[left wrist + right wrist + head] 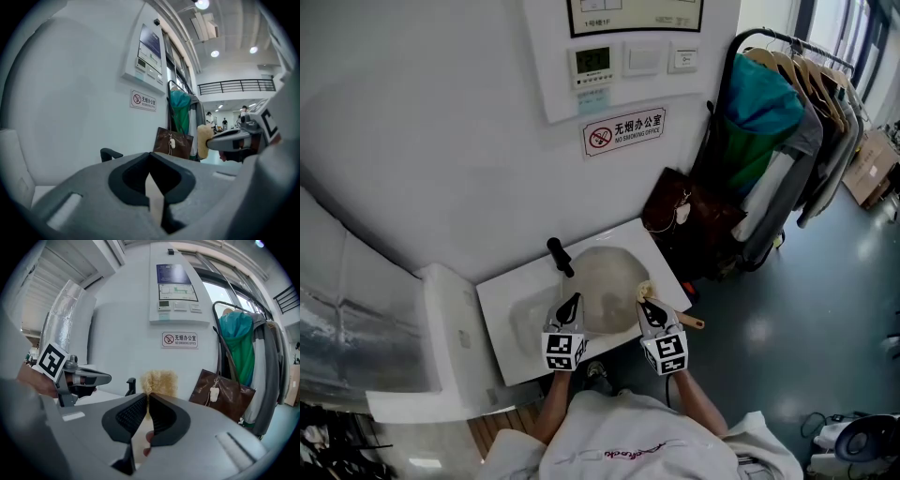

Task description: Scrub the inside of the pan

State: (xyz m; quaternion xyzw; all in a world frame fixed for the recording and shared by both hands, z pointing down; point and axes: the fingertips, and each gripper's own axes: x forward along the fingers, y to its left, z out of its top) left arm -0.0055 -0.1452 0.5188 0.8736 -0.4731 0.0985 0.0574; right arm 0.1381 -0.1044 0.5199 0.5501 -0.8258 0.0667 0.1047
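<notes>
The round pale-grey pan with a black handle (602,277), on the white worktop (511,309), is rigid and probably slick, so it is best steadied at its near rim, where the left gripper (571,305) has its fingers closed, apparently on that rim, while the right gripper (647,307) has its fingers clamped on a pale-bristled wooden brush (159,380).

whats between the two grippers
Only the pan, its pale inside, in the head view. The left hand-held gripper clamps its rim; the right hand-held gripper holds a brush.

Pale round pan (605,281) sits upright, its black handle (560,256) angled up-left; tan-bristled brush (646,290) at its right rim
</notes>
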